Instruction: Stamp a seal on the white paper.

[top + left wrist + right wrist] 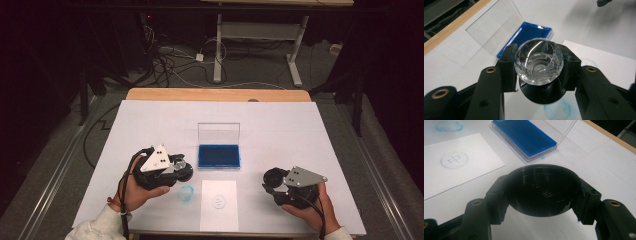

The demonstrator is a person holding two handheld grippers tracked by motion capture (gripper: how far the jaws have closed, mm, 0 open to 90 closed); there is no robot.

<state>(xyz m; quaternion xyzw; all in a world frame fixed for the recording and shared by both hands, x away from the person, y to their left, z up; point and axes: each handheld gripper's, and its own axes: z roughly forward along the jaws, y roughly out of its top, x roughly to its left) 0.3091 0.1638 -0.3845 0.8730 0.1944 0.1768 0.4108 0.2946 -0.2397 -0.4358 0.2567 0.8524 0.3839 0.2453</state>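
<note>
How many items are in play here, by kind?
Clear faceted crystal-topped stamp with black base, held in the left gripper: 1
Round black plastic cap, held in the right gripper: 1
Blue ink pad in a clear hinged-lid case: 1
White paper sheet with a round blue stamp print: 1
Total: 4

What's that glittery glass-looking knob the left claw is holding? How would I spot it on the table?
Start at the open blue ink pad in the middle of the white table; just to its left is the left claw, above a blue smudge. Clamped between its jaws is the stamp: a clear faceted top on a round black base. The cap in the right claw is plain black, without the glass.
</note>
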